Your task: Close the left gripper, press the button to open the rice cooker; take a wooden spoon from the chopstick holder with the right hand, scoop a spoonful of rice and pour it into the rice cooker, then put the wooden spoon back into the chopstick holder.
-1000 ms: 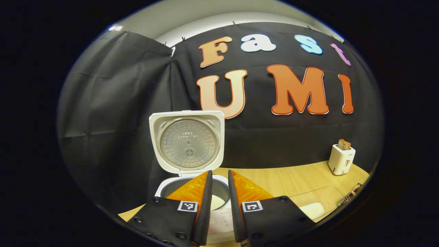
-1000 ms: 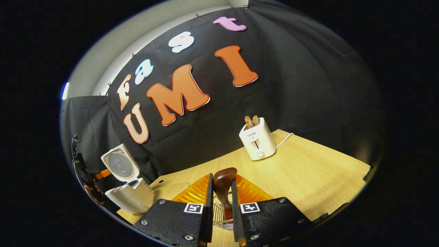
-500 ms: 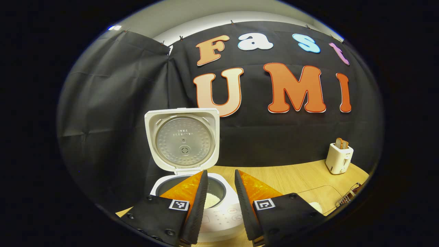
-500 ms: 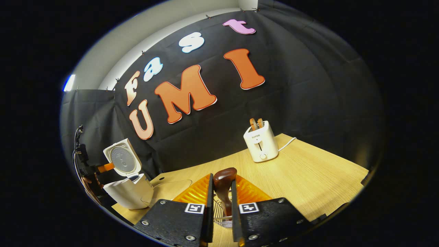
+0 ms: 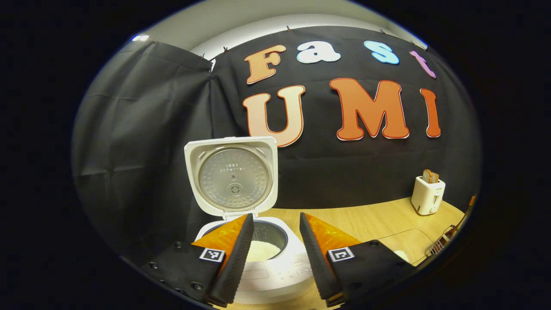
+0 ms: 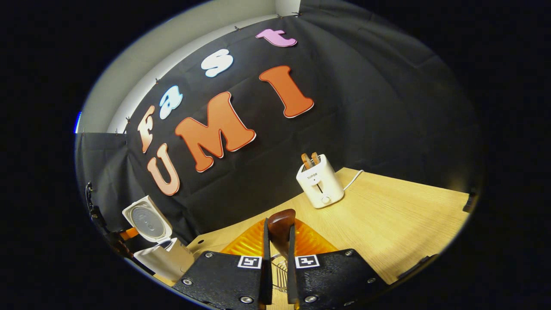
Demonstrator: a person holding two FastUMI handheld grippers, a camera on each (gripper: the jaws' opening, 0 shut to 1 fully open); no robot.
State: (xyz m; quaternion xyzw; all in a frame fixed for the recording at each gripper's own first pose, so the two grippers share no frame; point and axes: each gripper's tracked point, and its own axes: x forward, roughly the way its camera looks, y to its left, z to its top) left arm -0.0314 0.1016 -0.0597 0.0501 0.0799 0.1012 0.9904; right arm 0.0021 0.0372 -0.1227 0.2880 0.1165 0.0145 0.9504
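The white rice cooker (image 5: 275,275) stands open in the left gripper view, its lid (image 5: 232,176) upright and white rice (image 5: 261,249) in the pot. My left gripper (image 5: 275,217) hovers just in front of the cooker, open, with nothing between its fingers. In the right gripper view my right gripper (image 6: 279,226) is shut on the dark handle of the wooden spoon (image 6: 282,216), whose lower part stands in the wire chopstick holder (image 6: 280,272) below. The cooker (image 6: 161,256) shows at the far left there, with the left gripper (image 6: 125,234) beside it.
A white toaster (image 6: 319,183) with toast in its slots stands at the back of the wooden table (image 6: 387,224), its cord trailing right. A clear container (image 5: 409,243) holding rice lies right of the cooker, partly behind my finger. The wire holder (image 5: 439,246) sits at the right edge.
My left gripper's fingers have spread wider and drawn back slightly from the cooker. My right gripper has closed tighter on the spoon handle and shifted a little over the holder.
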